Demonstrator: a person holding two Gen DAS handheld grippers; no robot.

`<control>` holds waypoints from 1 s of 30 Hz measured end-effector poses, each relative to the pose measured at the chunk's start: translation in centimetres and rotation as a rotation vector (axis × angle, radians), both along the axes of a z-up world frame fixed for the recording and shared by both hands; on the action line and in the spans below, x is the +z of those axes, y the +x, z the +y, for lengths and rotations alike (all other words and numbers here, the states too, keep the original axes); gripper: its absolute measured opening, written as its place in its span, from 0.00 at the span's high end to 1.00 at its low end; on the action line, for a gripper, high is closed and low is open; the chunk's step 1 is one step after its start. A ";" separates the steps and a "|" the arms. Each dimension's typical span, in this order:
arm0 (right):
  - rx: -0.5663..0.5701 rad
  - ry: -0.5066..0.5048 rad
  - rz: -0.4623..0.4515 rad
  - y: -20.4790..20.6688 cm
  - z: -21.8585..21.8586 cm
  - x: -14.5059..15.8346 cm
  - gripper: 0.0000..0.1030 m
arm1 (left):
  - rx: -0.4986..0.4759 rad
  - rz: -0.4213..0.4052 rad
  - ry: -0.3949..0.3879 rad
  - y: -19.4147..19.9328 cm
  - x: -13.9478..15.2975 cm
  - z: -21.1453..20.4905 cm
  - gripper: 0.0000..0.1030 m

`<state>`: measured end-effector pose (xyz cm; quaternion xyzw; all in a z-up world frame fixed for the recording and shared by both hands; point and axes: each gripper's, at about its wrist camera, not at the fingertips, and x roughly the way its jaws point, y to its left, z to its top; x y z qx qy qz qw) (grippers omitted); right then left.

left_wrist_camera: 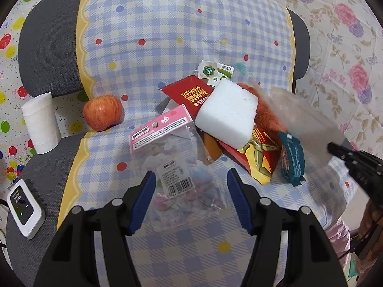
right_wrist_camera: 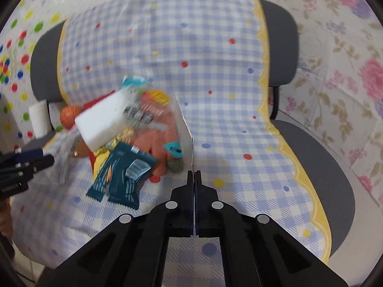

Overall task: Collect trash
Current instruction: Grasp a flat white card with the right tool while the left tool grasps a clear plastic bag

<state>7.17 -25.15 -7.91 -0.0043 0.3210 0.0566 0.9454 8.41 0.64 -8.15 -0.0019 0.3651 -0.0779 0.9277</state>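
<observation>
Tool work first: your right tool [right_wrist_camera: 194, 172] is clamped shut on a thin clear bag [right_wrist_camera: 184, 124], seen edge-on from its own camera and as a blurred sheet at 3 o'clock in the left view. Judging by that blur, the bag is swinging, so steady it and hold its mouth toward the pile before anything goes in.

Your left tool [left_wrist_camera: 189, 179] hangs open, fingers spread to either side of the barcode end of the pink packet [left_wrist_camera: 162, 129], low over the chair seat [left_wrist_camera: 36, 167]. It is not yet touching, as far as I can tell. Come down on the card header or the flat film, not the loose corner, so it does not slip.

Trash lies heaped at the seat's centre: a foam block [left_wrist_camera: 227, 114], a red card [left_wrist_camera: 189, 93], a teal wrapper [left_wrist_camera: 293, 160]. Leave the apple [left_wrist_camera: 103, 112], the paper roll [left_wrist_camera: 42, 124] at 9 o'clock and the small device [left_wrist_camera: 24, 206] at 8 o'clock.

Both tools point down and forward toward the backrest.
</observation>
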 end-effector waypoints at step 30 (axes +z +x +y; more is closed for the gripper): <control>-0.170 0.167 -0.068 -4.0 -3.8 1.9 0.99 | 0.104 0.095 0.135 3.6 -3.2 -2.3 0.38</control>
